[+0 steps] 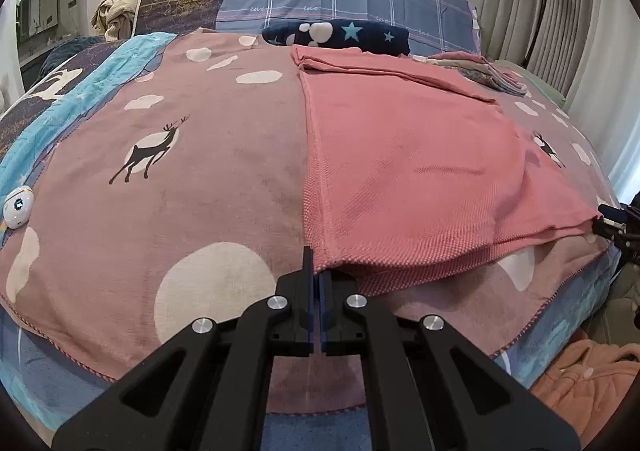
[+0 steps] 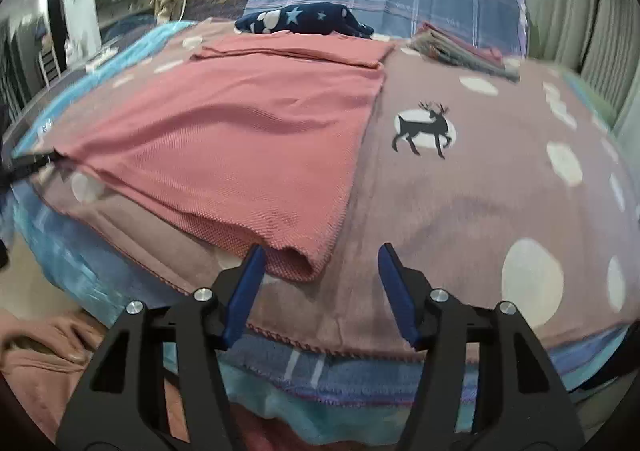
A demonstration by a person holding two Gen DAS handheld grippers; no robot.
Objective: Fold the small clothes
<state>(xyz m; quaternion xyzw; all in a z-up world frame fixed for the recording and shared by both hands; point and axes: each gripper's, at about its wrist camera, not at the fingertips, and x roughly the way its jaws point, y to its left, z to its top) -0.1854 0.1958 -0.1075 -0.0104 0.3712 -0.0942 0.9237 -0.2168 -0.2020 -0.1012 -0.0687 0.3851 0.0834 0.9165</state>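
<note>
A pink knit garment [image 1: 404, 171] lies spread on the bed, its far end folded over. My left gripper [image 1: 319, 275] is shut on the garment's near left corner. In the right wrist view the same garment [image 2: 240, 147] lies to the left, and my right gripper [image 2: 320, 255] is open just in front of its near right corner, the left finger [image 2: 250, 275] touching the hem, nothing held. The left gripper shows at the far left of that view [image 2: 32, 163], pinching the other corner. The right gripper shows at the right edge of the left wrist view [image 1: 616, 223].
The bed carries a mauve blanket with deer and white dots [image 1: 160, 155]. A navy star-print bundle [image 1: 340, 35] and a folded stack of clothes [image 2: 460, 47] lie at the back. A white round gadget [image 1: 18, 207] sits at left. Peach clothing [image 1: 588, 383] lies below the bed edge.
</note>
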